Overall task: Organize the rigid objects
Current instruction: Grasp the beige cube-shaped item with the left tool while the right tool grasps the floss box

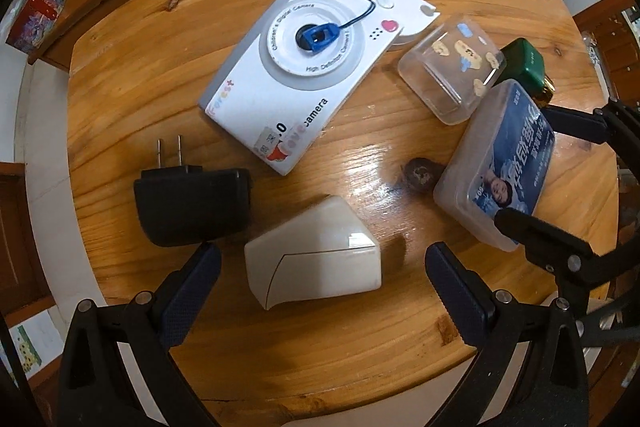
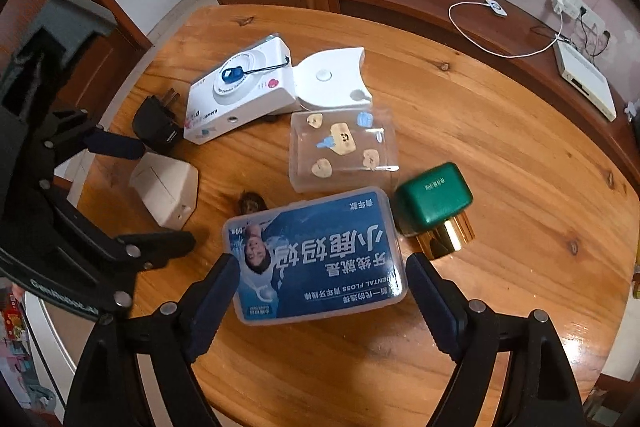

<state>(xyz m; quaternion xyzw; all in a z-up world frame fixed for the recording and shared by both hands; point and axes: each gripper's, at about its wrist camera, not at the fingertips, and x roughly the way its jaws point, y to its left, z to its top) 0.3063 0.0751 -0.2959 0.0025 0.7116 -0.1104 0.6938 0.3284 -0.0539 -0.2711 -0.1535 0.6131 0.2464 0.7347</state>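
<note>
Both grippers sit low over the round wooden table (image 2: 500, 147). The left gripper (image 1: 322, 281) has its jaws wide apart around the white angular plastic block (image 1: 316, 255), not touching it. The right gripper (image 2: 320, 291) straddles the clear dental floss box with the blue label (image 2: 316, 255), jaws spread, pads apparently just off its sides.

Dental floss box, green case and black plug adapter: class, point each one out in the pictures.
Dental floss box (image 2: 316, 259): right wrist view, middle of its blue label.
Green case (image 2: 434, 197): right wrist view, its green top.
Black plug adapter (image 1: 192, 205): left wrist view, its black body.
</note>
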